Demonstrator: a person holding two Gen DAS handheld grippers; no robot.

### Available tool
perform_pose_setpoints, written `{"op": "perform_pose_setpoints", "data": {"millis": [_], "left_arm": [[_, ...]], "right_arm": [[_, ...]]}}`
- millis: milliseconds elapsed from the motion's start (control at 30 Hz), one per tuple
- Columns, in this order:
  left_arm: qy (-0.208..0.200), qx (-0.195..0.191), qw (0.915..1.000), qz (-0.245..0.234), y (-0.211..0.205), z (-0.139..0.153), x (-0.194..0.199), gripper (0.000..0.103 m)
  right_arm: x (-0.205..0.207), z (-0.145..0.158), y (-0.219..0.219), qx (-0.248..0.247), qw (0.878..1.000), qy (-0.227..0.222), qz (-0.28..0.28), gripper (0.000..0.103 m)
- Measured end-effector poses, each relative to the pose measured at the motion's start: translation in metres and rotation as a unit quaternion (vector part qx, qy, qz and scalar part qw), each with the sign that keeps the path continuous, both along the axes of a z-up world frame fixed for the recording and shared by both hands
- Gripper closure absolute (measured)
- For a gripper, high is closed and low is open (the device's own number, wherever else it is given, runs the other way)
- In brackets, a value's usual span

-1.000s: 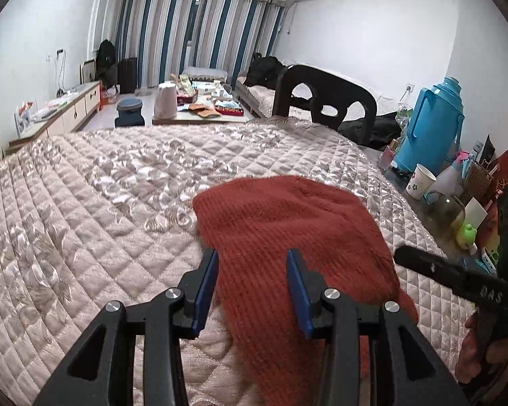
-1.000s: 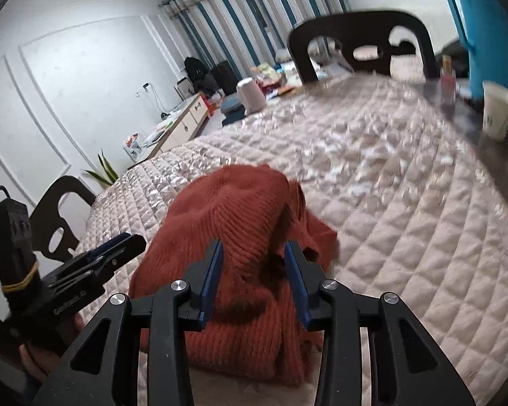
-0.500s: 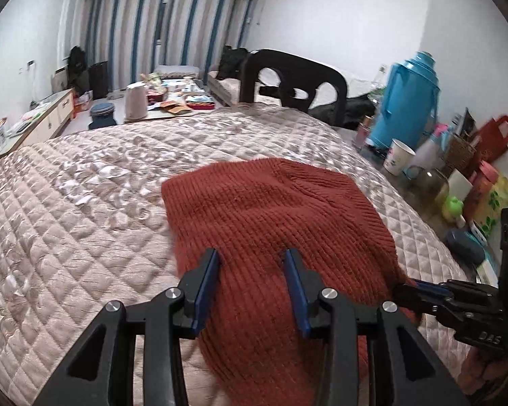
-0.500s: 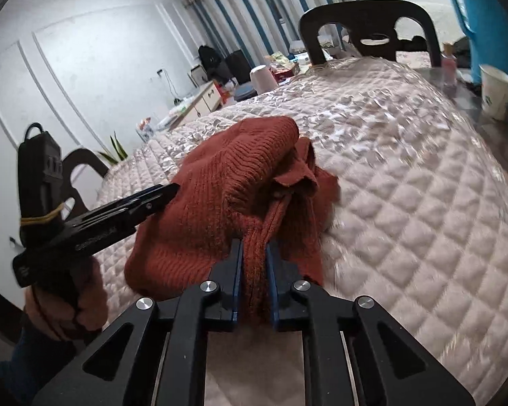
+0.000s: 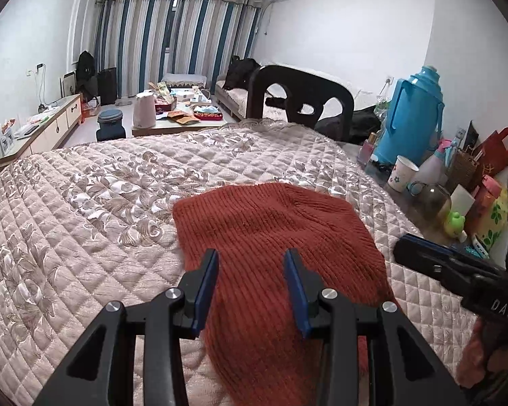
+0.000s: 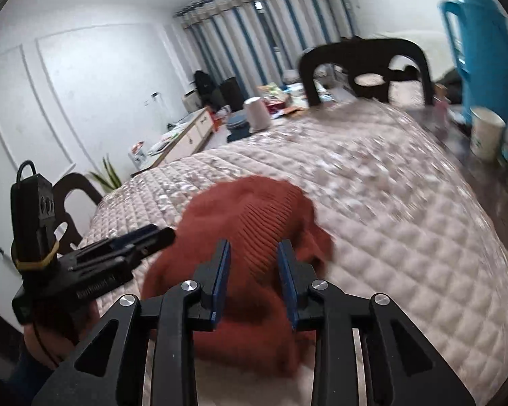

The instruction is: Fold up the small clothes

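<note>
A rust-red knitted garment (image 5: 271, 230) lies folded on the quilted beige cover (image 5: 84, 220). My left gripper (image 5: 251, 257) hovers over its near part, open, with the knit showing flat between the blue pads. In the right wrist view the garment (image 6: 254, 209) is a blurred heap ahead of my right gripper (image 6: 254, 248). The right jaws are opening and the pads stand clear of the cloth. The right gripper (image 5: 423, 250) shows at the garment's right edge, and the left gripper (image 6: 159, 237) at its left edge.
A blue thermos (image 5: 413, 115), a paper cup (image 5: 403, 177) and several bottles and bags (image 5: 474, 186) crowd the table's right side. A dark chair (image 5: 298, 98) stands at the far edge and another chair (image 6: 74, 196) at the left. The quilted cover (image 6: 389, 220) stretches right of the garment.
The right gripper pinched a fold of the garment half a second ago, has since let it go and lifted a little. The garment now lies flatter. The left gripper stays open.
</note>
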State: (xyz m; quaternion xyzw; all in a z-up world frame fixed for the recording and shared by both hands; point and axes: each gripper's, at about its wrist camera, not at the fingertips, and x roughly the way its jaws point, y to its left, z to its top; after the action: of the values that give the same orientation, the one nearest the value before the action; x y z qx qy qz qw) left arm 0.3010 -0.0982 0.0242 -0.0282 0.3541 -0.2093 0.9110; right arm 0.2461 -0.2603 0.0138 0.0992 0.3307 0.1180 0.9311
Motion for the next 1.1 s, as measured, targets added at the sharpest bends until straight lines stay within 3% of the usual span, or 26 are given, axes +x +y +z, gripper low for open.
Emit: {"op": "perform_pose_setpoints", "data": {"millis": [67, 133, 200, 267, 333, 400, 467, 800, 933, 1100], "left_arm": [[0.024, 0.021, 0.9995, -0.006, -0.010, -0.014, 0.009, 0.061], [0.013, 0.026, 0.9996, 0.004, -0.013, -0.022, 0.010, 0.057], [0.021, 0.020, 0.9995, 0.008, -0.011, -0.019, 0.010, 0.057], [0.024, 0.017, 0.9995, 0.014, -0.006, -0.013, 0.007, 0.058], [0.019, 0.022, 0.9992, 0.027, 0.001, -0.008, 0.001, 0.057], [0.015, 0.020, 0.9991, 0.034, 0.007, -0.006, -0.004, 0.057], [0.018, 0.013, 0.9989, 0.041, 0.013, -0.004, -0.008, 0.057], [0.019, 0.011, 0.9994, 0.027, 0.013, -0.009, -0.032, 0.053], [0.039, 0.017, 0.9990, 0.015, 0.015, -0.026, -0.040, 0.045], [0.046, -0.012, 0.9988, 0.013, 0.034, -0.025, -0.051, 0.044]], "right_arm": [[0.017, -0.008, 0.007, -0.001, 1.000, 0.014, 0.018, 0.074], [0.043, -0.034, 0.009, -0.025, 0.998, 0.060, 0.006, 0.075], [0.052, -0.046, -0.002, 0.002, 0.998, 0.060, 0.002, 0.077], [0.048, -0.043, -0.010, 0.029, 0.997, 0.067, 0.002, 0.075], [0.039, -0.036, -0.012, 0.023, 0.998, 0.063, 0.003, 0.074], [0.029, -0.031, -0.014, 0.009, 0.998, 0.058, 0.001, 0.061], [0.020, -0.028, -0.018, 0.013, 0.999, 0.051, -0.001, 0.056], [-0.002, -0.020, -0.014, 0.021, 0.999, 0.030, 0.008, 0.055], [-0.002, -0.054, -0.015, -0.016, 0.996, 0.091, 0.008, 0.055], [-0.013, -0.052, -0.036, 0.019, 0.996, 0.086, -0.007, 0.051]]}}
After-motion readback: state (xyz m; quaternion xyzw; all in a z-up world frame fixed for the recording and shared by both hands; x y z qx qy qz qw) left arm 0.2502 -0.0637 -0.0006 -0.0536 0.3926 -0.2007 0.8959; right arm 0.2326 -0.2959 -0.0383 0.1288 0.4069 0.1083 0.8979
